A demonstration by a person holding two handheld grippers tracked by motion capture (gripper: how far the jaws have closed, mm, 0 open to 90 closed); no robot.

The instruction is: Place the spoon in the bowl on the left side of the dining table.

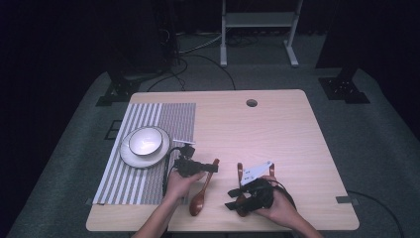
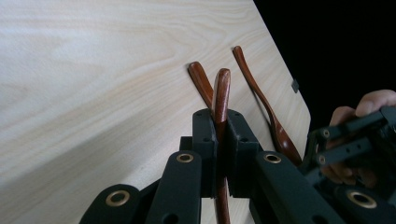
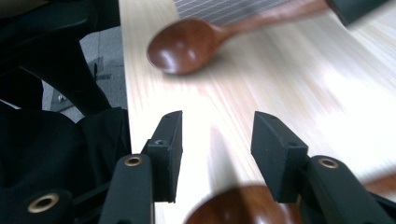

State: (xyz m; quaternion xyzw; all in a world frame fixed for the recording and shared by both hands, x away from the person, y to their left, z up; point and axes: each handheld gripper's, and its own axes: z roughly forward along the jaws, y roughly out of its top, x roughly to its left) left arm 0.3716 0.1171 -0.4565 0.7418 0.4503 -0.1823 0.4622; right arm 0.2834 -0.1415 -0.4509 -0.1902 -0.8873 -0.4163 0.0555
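Wooden spoon (image 2: 221,100): handle pinched between pressed-together jaws of left gripper (image 2: 219,140), bowl end trailing at near table (image 1: 277,129) edge. Keep grip square, lift level. Right gripper (image 3: 216,142) spread over second spoon (image 3: 238,210), unclamped. Beyond: bowl (image 1: 145,141) on plate (image 1: 130,157), striped placemat (image 1: 171,121)

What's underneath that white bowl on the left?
The white bowl sits on a white plate, which lies on a striped placemat. Whether anything lies under the plate is hidden, and the bowl's inside looks empty from the high view.
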